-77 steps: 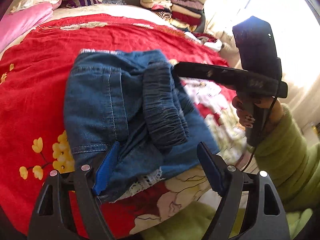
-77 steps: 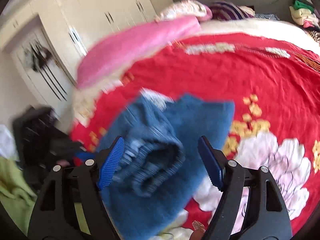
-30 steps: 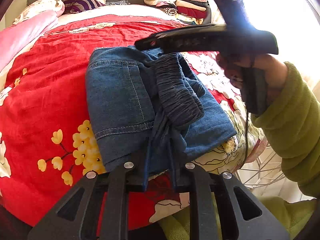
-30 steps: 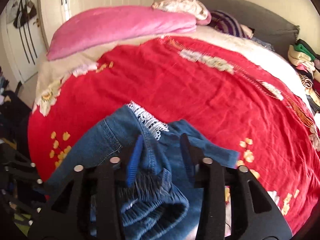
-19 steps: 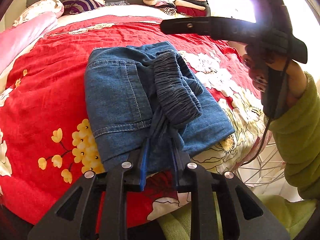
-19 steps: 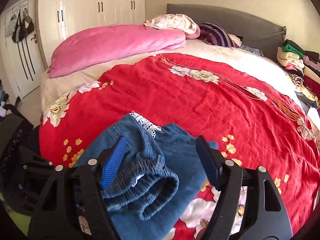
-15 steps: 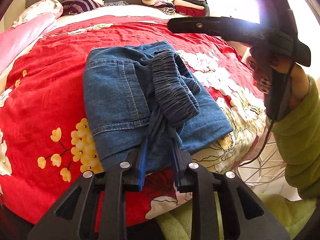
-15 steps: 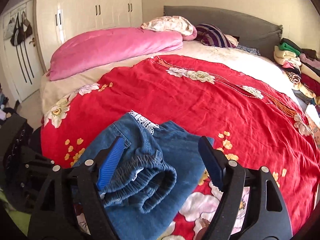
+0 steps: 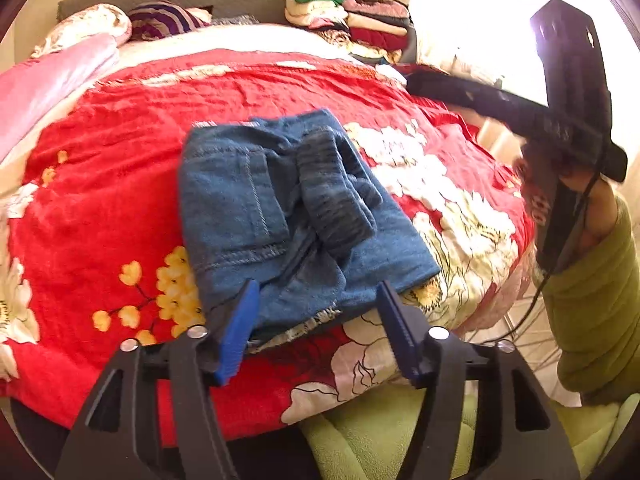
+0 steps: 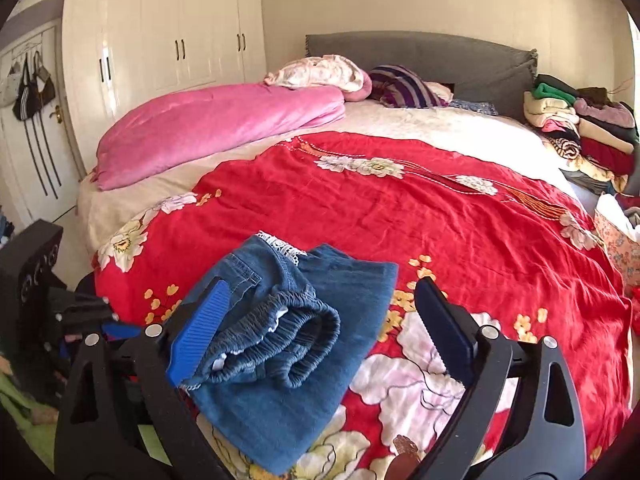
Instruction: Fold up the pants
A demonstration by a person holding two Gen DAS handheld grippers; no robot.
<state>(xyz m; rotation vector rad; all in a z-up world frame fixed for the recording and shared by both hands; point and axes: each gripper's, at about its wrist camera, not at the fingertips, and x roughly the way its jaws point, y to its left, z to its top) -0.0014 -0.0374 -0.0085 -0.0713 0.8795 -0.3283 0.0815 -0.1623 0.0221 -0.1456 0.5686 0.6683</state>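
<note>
Folded blue denim pants (image 9: 288, 216) lie on the red floral bedspread (image 9: 100, 208) near the bed's front edge, with the elastic waistband (image 10: 288, 340) bunched on top. My left gripper (image 9: 318, 312) hovers at the near hem. Its jaws are opening, and the hem lies between the blue pads (image 9: 240, 320) without being pressed. My right gripper (image 10: 322, 300) hangs over the waistband side, its jaws still opening and gripping nothing. In the left wrist view, the right gripper (image 9: 560, 128) is a black tool in a hand with a green sleeve, off to the right of the pants.
A pink duvet (image 10: 216, 128) and pillows lie at the far left by the grey headboard (image 10: 420, 56). Stacked folded clothes (image 10: 580, 132) sit at the far right corner, with a floral box (image 10: 616, 240) beside the bed. White wardrobes (image 10: 160, 40) stand behind.
The left gripper let go of the pants' near hem, opened and lifted slightly. The right gripper opened wide, released the denim and drew back to the right.
</note>
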